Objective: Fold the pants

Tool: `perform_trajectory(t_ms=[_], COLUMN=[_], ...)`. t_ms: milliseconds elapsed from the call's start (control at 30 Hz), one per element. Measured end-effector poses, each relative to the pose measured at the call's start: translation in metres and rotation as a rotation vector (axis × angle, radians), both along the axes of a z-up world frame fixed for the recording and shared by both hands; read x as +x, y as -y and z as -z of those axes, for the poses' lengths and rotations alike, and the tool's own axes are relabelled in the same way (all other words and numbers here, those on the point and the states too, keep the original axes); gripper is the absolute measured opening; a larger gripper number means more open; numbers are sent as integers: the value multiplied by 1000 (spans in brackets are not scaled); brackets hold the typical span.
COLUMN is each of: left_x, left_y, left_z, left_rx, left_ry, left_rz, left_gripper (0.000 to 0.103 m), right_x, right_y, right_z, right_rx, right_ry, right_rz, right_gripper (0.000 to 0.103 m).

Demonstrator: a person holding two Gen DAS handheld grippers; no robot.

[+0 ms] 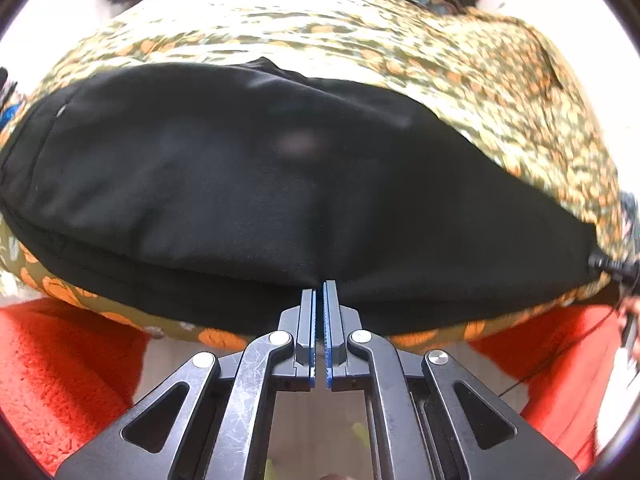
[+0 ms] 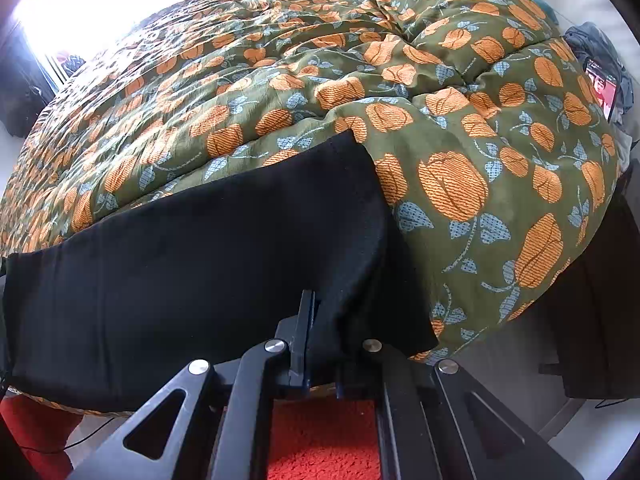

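Black pants point(image 1: 256, 176) lie spread across the near edge of a bed covered by a green quilt with orange flowers point(image 1: 460, 64). My left gripper point(image 1: 319, 292) is shut, its blue pads together right at the pants' near edge; no cloth shows between them. In the right wrist view the pants point(image 2: 208, 248) stretch left from my right gripper point(image 2: 324, 312), which is shut on the pants' near right corner; cloth bunches over and hides the right finger.
The quilt point(image 2: 452, 188) bulges to the right of the pants. A red shaggy rug point(image 1: 60, 368) lies on the floor below the bed edge. A lit phone point(image 2: 602, 86) rests on clothes at the far right. A bright window is at the far left.
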State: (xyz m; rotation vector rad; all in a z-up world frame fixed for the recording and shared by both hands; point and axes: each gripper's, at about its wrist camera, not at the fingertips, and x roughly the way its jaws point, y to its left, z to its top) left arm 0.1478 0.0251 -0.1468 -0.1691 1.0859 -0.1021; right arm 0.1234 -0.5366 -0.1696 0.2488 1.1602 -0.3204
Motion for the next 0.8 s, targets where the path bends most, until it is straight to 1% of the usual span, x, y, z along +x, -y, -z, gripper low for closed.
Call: perform_trajectory(t_ms=[67, 100, 133, 200, 233, 267, 300, 333, 367, 400, 467, 500, 533, 600, 733, 767, 800], left_x=[-3, -4, -3, 0, 1, 1, 1, 1, 2, 3, 6, 7, 8, 9, 4, 3, 3], left_y=[0, -4, -8, -17, -20, -24, -27, -30, -34, -36, -40, -42, -44, -44, -29, -26, -25], left_z=[3, 3, 3, 4, 5, 6, 6, 6, 7, 8, 12, 14, 17, 20, 8, 6, 6], left_rx=[-4, -15, -36, -92, -111, -125, -136, -149, -173, -195, -231, -253, -268, -279, -176, -150, -136], left_ry=[-15, -14, -17, -27, -28, -27, -24, -21, -20, -23, -31, -37, -49, -57, -31, -28, -30], left_rz=[13, 0, -19, -54, -67, -82, -100, -121, -142, -156, -173, -176, -181, -190, -119, -103, -96], left_gripper=[1, 4, 10, 12, 20, 25, 35, 41, 42, 41, 34, 14, 9, 5, 3, 3, 3], right_x=[0, 0, -1, -2, -2, -2, -2, -3, -3, -3, -3, -3, -3, -3, -5, -6, -7], right_y=[1, 1, 2, 2, 2, 2, 2, 2, 2, 2, 2, 2, 2, 2, 4, 4, 5], right_z=[0, 0, 0, 0, 0, 1, 1, 0, 0, 1, 1, 1, 2, 2, 1, 1, 0], right_rx=[0, 1, 5, 7, 7, 6, 5, 5, 5, 5, 5, 5, 6, 9, 21, 23, 24], right_ry=[0, 0, 3, 5, 5, 4, 3, 3, 3, 1, -3, -3, -4, -3, 5, 8, 11], right_rz=[3, 5, 6, 6, 5, 3, 4, 4, 3, 3, 1, 0, -1, -2, -1, 2, 6], right_gripper=[6, 6, 6, 6, 6, 6, 6, 6, 6, 6, 6, 6, 6, 6, 9, 11, 16])
